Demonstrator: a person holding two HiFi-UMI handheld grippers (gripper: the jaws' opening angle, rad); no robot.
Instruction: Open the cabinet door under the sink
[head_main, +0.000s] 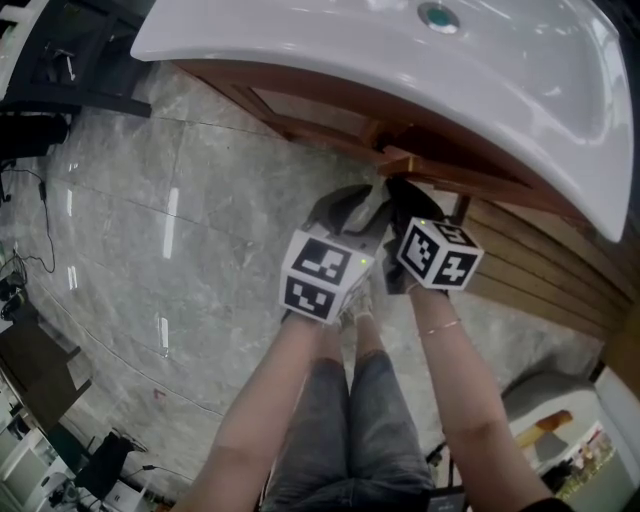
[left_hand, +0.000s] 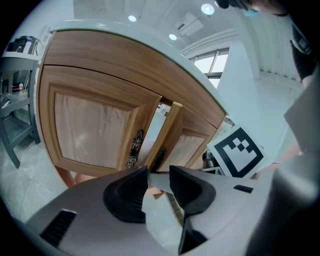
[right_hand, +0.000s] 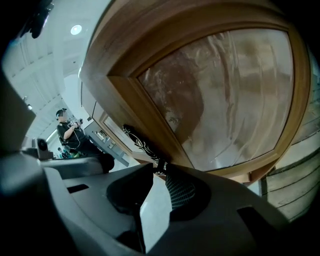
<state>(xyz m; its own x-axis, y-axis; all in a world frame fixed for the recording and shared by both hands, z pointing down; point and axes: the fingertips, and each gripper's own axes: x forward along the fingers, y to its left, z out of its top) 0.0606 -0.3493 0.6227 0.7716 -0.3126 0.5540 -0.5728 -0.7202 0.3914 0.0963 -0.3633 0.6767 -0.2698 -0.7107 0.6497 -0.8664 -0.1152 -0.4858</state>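
While the left claw (left_hand: 159, 173) gapes empty, the right claw (right_hand: 160, 171) grips the door handle (right_hand: 141, 144).

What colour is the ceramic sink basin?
Glossy white ceramic sink basin, clearest in the head view.

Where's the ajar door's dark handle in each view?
Head view: not visible, hidden under the sink.
Left gripper view: handle, centre, just above the jaws.
Right gripper view: lower left of centre, running between the jaws.
Shared landmark: the ajar door, whose panel fills the right gripper view.
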